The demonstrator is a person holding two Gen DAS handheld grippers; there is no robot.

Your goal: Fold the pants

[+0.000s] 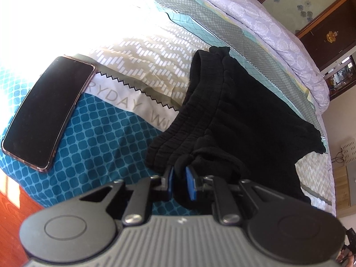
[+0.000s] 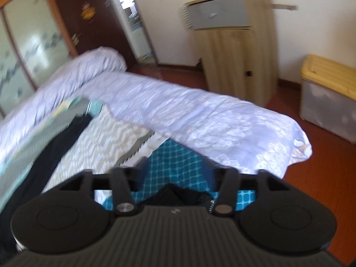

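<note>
Beside the phone (image 1: 47,113) on the bedspread (image 1: 100,138), the left gripper (image 1: 179,183) is pinching black pants (image 1: 233,111); the right gripper's (image 2: 175,171) jaws are spreading wide.

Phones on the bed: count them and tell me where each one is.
1. The phone lies screen-up on the bedsheet, left of the black pants clamped in the left gripper. Others could be hidden under fabric.
</note>
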